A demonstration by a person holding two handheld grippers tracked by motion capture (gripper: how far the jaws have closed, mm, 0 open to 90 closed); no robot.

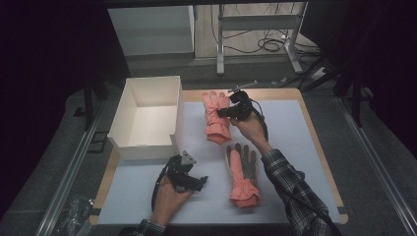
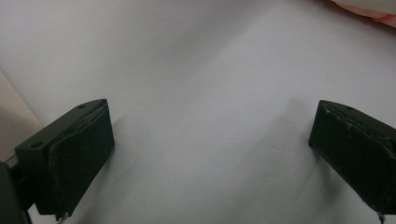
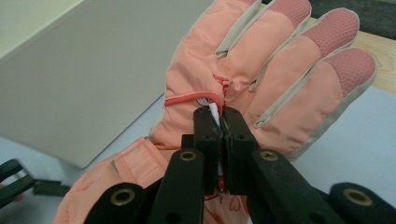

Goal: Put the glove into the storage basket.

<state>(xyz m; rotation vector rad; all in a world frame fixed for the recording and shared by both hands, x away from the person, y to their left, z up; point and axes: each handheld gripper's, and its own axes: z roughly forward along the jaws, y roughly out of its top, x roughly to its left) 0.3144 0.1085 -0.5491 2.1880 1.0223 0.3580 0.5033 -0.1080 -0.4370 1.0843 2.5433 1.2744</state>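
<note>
Two salmon-pink gloves lie on the white mat [image 1: 295, 137]. The far glove [image 1: 216, 118] lies back-up beside the box, and my right gripper [image 1: 223, 112] is shut on it. In the right gripper view the jaws [image 3: 220, 123] pinch a fold of that glove's [image 3: 280, 70] back with a small white tag in it, just below the finger roots. The near glove [image 1: 242, 172] lies with its grey palm up, fingers pointing away. My left gripper [image 1: 199, 181] rests left of the near glove, apart from it. It stands open [image 2: 210, 149] over bare mat with nothing between its fingers [image 2: 79, 149].
An open white cardboard box [image 1: 147, 115] stands at the mat's far left, its wall [image 3: 93, 70] close beside the held glove. The wooden table edge [image 1: 314, 128] borders the mat. A pink glove edge [image 2: 369, 9] shows in the left gripper view's top right corner.
</note>
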